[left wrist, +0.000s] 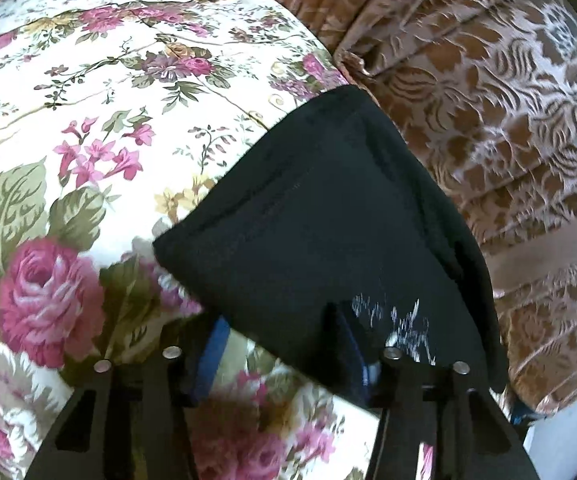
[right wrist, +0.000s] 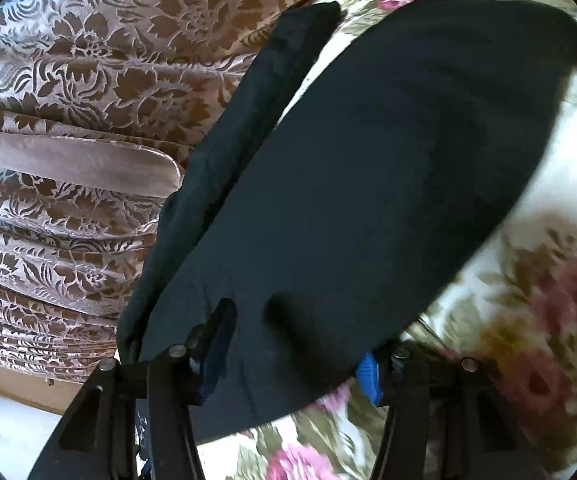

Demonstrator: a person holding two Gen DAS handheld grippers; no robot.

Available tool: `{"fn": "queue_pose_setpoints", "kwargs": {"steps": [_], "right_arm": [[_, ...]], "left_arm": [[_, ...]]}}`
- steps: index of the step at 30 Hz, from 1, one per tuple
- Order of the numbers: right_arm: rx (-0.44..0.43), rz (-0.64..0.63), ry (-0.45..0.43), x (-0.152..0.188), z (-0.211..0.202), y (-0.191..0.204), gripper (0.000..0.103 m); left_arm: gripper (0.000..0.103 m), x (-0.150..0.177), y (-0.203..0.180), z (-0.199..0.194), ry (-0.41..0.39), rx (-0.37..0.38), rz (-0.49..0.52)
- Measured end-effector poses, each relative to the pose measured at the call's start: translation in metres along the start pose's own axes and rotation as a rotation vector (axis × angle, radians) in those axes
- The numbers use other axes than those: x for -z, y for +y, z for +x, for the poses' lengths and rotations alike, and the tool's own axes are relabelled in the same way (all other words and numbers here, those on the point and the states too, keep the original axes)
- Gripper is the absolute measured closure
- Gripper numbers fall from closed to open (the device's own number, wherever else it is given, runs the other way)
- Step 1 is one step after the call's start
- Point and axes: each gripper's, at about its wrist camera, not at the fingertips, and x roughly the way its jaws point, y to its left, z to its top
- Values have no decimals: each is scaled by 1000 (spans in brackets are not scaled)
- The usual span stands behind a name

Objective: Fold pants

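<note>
**A:** Left of the pants [left wrist: 328, 220], from the left wrist view, it's all floral cover [left wrist: 88, 120], big pink roses, and the black cloth lies right on top of it.

**B:** And the left tool [left wrist: 282, 340]?

**A:** Straddling the near edge of the pants! One blue pad [left wrist: 212, 344] sits off the cloth, over the roses, while the other finger is at the black fabric beside a speckled white print [left wrist: 404, 328]. The jaws stand apart with cloth edge between them, so nothing is pinched.

**B:** Right of the pants?

**A:** Brown patterned fabric [left wrist: 488, 100], hanging in folds, touching the far edge of the pants.

**B:** Over to the right wrist view.

**A:** Things flip here: brown fabric left of the pants, floral cover right of them. A narrow black strip runs along the brown side, with the broad panel beside it.

**B:** Right tool [right wrist: 294, 354]?

**A:** At the pants' near end. One finger rests on top of the cloth and the other's blue pad peeks out from under the edge. Cloth runs between them, but the jaws are parted, not clamped.
</note>
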Motion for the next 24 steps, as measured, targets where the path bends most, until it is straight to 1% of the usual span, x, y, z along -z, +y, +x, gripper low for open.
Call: {"fn": "queue_pose_setpoints", "kwargs": {"steps": [1, 2, 3, 4, 5, 6, 7, 9, 12, 17, 21, 24], "right_arm": [[4, -4, 1, -1, 6, 1, 48], [7, -8, 1, -2, 10, 2, 52], [11, -15, 1, -3, 11, 2, 55], [19, -23, 5, -6, 15, 3, 64], [32, -30, 14, -8, 18, 4, 79], [50, -39, 23, -10, 21, 4, 88], [62, -48, 25, -12, 22, 4, 94], [66, -69, 23, -14, 19, 7, 95], [66, -120, -3, -13, 3, 16, 96], [59, -159, -14, -10, -18, 24, 96], [55, -149, -7, -2, -34, 17, 96], [54, -139, 12, 10, -43, 5, 96]], "left_arm": [[62, -3, -1, 2, -1, 2, -4], [79, -6, -2, 4, -4, 0, -5], [85, -8, -2, 5, -9, 0, -5], [89, -12, -3, 7, -12, 6, -4], [94, -13, -3, 7, -14, 16, -1], [95, -12, -3, 4, -17, 23, 4], [96, -11, -4, 1, -28, 32, 15], [97, -8, -5, -10, -54, 42, 28], [97, -7, -8, -27, -88, 73, 39], [98, 2, -15, -54, -126, 87, 79], [98, 14, -6, -74, -140, 102, 77], [98, 28, 1, -88, -142, 95, 83]]}}
